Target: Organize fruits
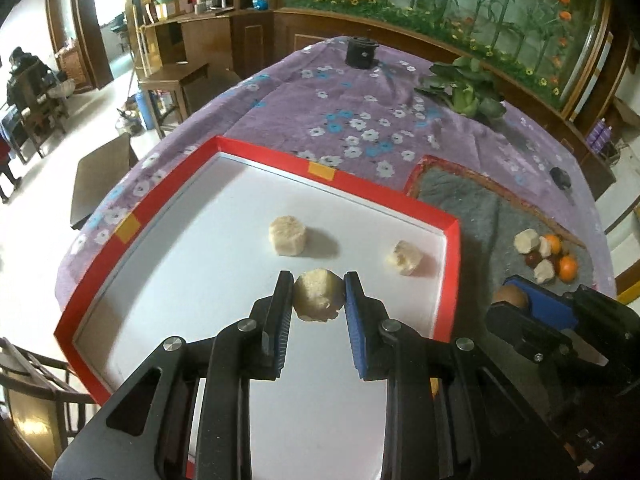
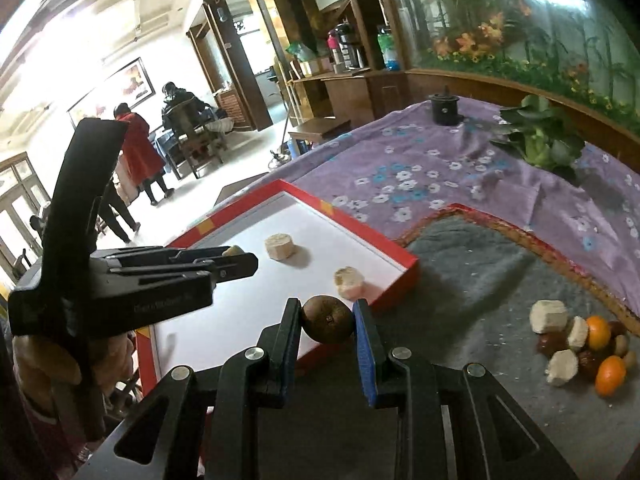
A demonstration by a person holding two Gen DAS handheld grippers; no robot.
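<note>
Red-rimmed white tray [image 1: 448, 264] is lying directly beneath the left tongs [image 1: 319, 294] gripping a pale peeled fruit chunk [image 1: 318, 295], while the right tongs [image 2: 327, 320] are clamping a brown round fruit [image 2: 327, 319] above its near-right edge.

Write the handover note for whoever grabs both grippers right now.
Left gripper: shut on a pale chunk, over the red tray.
Right gripper: shut on a brown fruit, at the tray's near corner.
Done: two pale chunks lie in the tray.
Left: set down both held pieces, then sort the pile on the grey mat: pale chunks, oranges, dark fruits.
</note>
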